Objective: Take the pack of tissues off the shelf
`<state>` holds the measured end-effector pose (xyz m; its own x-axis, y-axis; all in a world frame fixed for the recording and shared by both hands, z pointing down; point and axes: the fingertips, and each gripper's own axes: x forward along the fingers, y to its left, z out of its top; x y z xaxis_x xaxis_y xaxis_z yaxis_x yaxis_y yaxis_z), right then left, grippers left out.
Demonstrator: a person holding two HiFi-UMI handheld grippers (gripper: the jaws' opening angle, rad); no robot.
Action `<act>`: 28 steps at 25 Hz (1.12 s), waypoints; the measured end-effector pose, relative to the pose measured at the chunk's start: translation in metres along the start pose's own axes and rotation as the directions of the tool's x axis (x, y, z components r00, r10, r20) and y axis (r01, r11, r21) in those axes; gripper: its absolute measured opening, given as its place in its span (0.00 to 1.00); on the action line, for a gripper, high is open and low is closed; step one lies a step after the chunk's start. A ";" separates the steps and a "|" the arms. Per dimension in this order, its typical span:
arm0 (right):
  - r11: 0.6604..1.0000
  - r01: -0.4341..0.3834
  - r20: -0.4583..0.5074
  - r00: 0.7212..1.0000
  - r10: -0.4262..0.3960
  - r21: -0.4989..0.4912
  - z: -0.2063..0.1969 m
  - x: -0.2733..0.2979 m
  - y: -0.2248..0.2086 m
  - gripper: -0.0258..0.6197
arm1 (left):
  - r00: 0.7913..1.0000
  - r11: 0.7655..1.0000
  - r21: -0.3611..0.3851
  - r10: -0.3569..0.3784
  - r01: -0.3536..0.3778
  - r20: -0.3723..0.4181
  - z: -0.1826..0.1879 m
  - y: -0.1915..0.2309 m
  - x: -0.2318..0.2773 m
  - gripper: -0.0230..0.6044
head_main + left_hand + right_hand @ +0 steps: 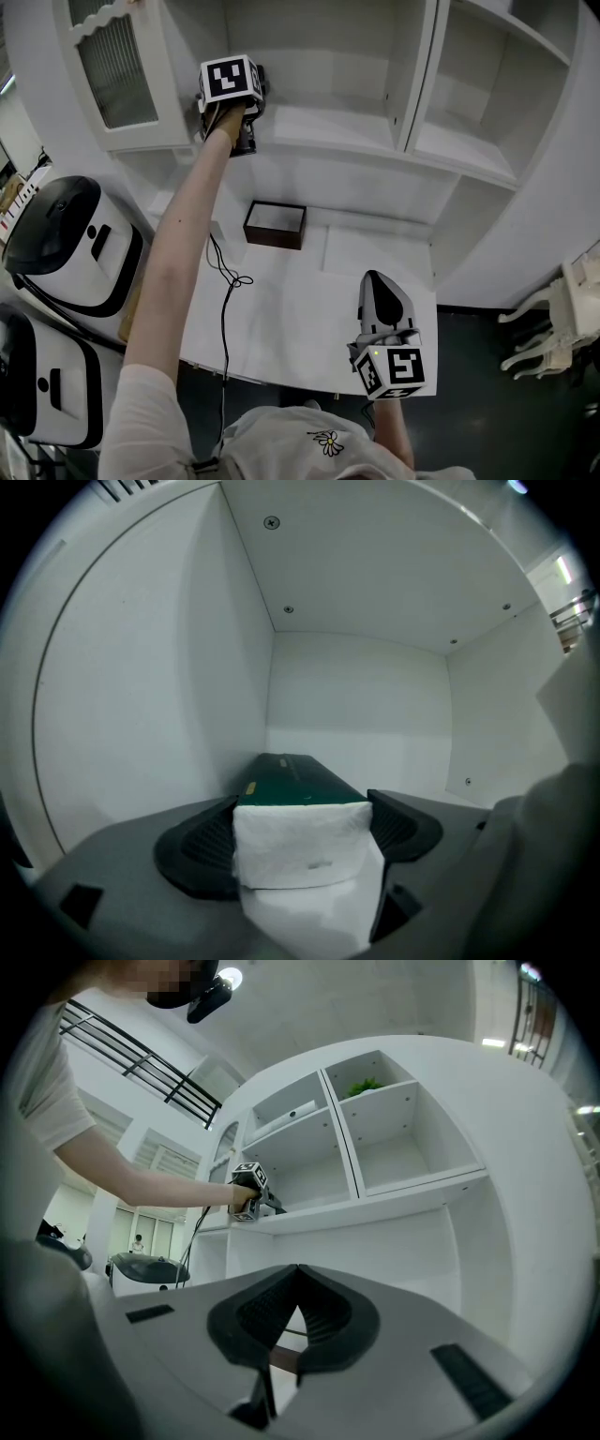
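Observation:
The pack of tissues [302,853] has a dark green top and a white end. It sits between the black pads of my left gripper [300,832], which is shut on it inside a white shelf compartment. In the head view the left gripper [234,94] is held up at the shelf [328,127], and its marker cube hides the pack. My right gripper [380,295] hangs low over the white counter with its jaws pressed together and nothing in them. The right gripper view shows the same shut right gripper [298,1277], with the left gripper [249,1191] far off at the shelf.
A dark brown open box [275,225] stands on the white counter [309,309] below the shelf. A black cable [225,281] trails across the counter. Two white and black appliances [70,244] stand at the left. A cabinet door [112,66] hangs open left of the shelf.

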<state>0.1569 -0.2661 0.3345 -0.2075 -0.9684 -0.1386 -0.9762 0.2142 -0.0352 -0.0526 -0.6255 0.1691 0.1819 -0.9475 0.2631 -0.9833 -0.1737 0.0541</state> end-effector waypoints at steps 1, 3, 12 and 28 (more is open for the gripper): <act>1.000 0.000 0.000 1.000 0.000 0.000 0.000 0.000 0.000 0.04 | 1.000 1.000 0.003 0.003 -0.003 0.002 0.000 0.001 0.000 0.71; 1.000 0.000 0.002 1.000 0.000 -0.001 0.001 -0.001 -0.001 0.04 | 1.000 1.000 -0.001 0.005 -0.005 0.005 0.000 0.001 -0.001 0.71; 1.000 0.013 0.017 1.000 -0.013 -0.001 0.008 -0.008 -0.002 0.04 | 1.000 1.000 0.004 0.000 0.000 0.023 0.002 0.001 -0.004 0.67; 0.997 -0.034 0.077 0.996 0.039 -0.063 0.043 -0.013 0.029 0.04 | 0.959 0.992 0.052 -0.121 0.111 0.256 0.036 -0.007 -0.083 0.64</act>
<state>0.1336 -0.2418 0.2926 -0.2399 -0.9465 -0.2157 -0.9706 0.2387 0.0323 -0.0609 -0.5559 0.1120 0.2916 -0.9565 -0.0004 -0.9560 -0.2915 0.0333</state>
